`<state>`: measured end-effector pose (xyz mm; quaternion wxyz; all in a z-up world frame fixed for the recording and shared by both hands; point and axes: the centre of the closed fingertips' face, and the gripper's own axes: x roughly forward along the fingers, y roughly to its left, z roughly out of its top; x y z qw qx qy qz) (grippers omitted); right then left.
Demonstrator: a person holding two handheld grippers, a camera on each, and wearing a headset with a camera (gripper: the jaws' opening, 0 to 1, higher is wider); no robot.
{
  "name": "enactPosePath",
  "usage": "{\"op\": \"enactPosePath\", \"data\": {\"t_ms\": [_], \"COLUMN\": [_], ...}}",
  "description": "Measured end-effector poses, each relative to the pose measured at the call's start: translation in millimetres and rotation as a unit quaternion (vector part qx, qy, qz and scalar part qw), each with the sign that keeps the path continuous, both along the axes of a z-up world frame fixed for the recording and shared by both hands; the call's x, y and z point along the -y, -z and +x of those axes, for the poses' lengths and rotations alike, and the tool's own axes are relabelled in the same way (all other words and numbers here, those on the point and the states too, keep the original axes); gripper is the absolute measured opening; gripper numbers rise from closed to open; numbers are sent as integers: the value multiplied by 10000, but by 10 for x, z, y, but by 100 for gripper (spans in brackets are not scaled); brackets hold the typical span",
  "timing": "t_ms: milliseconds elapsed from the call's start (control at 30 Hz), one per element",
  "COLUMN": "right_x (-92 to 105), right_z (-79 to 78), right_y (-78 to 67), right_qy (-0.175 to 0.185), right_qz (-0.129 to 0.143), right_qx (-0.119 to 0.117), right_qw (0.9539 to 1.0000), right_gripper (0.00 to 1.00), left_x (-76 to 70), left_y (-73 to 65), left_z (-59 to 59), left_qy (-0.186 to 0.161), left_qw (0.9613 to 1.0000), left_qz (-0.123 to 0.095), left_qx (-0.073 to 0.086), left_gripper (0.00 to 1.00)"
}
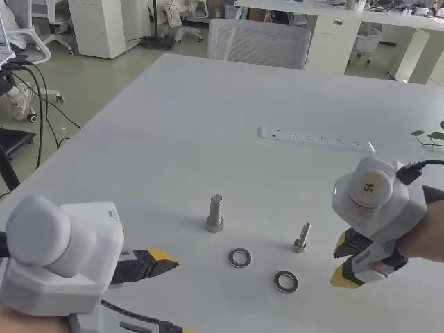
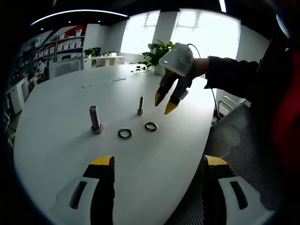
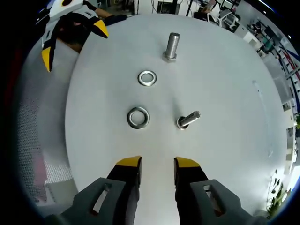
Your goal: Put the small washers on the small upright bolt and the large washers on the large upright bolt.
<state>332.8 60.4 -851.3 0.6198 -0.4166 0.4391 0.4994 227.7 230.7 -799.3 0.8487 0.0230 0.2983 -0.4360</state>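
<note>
Two steel bolts stand head-down on the white table [image 1: 173, 125]: the large bolt [image 1: 215, 213] [image 2: 95, 120] [image 3: 172, 46] and, to its right, the small bolt [image 1: 302, 237] [image 2: 140, 105] [image 3: 188, 119]. In front of them lie two washers flat, one [image 1: 240, 257] [image 3: 147, 78] nearer the large bolt, the other [image 1: 286, 281] [image 3: 138, 117] nearer the small bolt. My right gripper [image 1: 341, 262] [image 3: 157, 164] hovers right of the small bolt, open by a narrow gap, empty. My left gripper [image 1: 166, 295] [image 2: 158, 161] sits at the near left, jaws wide apart, holding nothing.
A white power strip [image 1: 316, 137] lies across the table behind the bolts. A grey chair [image 1: 258, 41] stands at the far edge, and plant leaves [image 1: 433, 135] reach in at the right. The table's near edge runs close under both grippers.
</note>
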Motion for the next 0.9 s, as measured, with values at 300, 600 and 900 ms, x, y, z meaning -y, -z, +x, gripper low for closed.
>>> {"op": "enactPosePath", "data": {"t_ms": [300,600,900], "right_x": [-133,-349,-530], "right_z": [-160,-239,-264], "right_y": [25,46,99], "right_qy": [-135,-334,-523], "right_qz": [4,12,-32], "right_qx": [-53,-74,-106], "right_qw": [9999,9994,9986], "right_gripper": [29,29,29], "left_x": [13,21,13], "left_y": [-30,-83,-117], "left_z": [-10,-22,-37], "left_qy": [29,26,4], "left_qw": [10000,9998,9997], "left_qz": [-11,-48,-72], "left_qx": [77,175,228], "left_gripper": [76,76,76]}}
